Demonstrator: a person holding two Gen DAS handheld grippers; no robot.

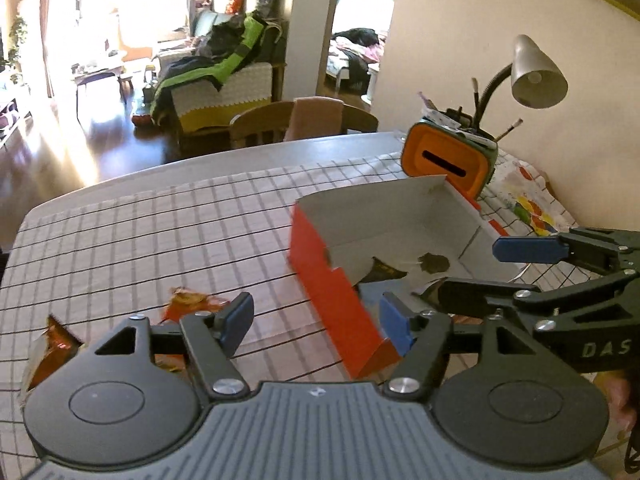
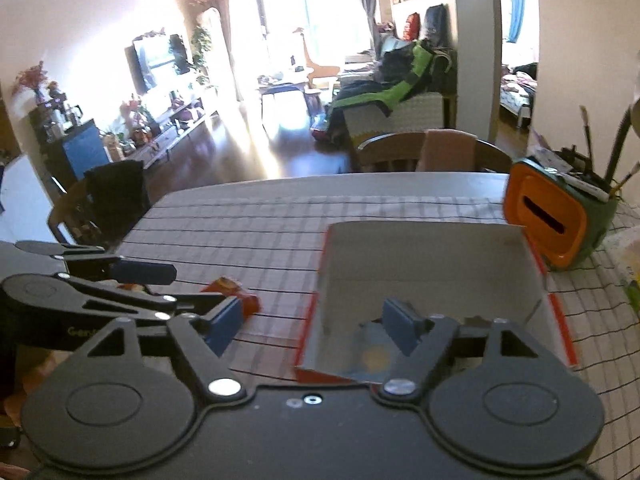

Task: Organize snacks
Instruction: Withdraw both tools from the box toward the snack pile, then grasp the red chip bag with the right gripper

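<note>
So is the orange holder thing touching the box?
Cannot tell. In the right wrist view the orange holder sits right behind the box's far corner, their edges overlapping, so no gap or contact shows plainly.

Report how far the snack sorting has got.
Partly done: a few dark packets already lie in the red box. Nothing is in hand; the left gripper and right gripper both have open jaws. Orange wrappers remain on the tablecloth.

Bright windows (image 2: 320, 12) flood dark glossy wood floor (image 2: 248, 148). Sofa (image 1: 224, 80) with green-black blanket beyond tabletop (image 1: 160, 216). Wooden chair (image 1: 280, 124) at far edge. Cream wall (image 1: 460, 20), desk lamp (image 1: 536, 72) on right. TV (image 2: 156, 60) far left.
</note>
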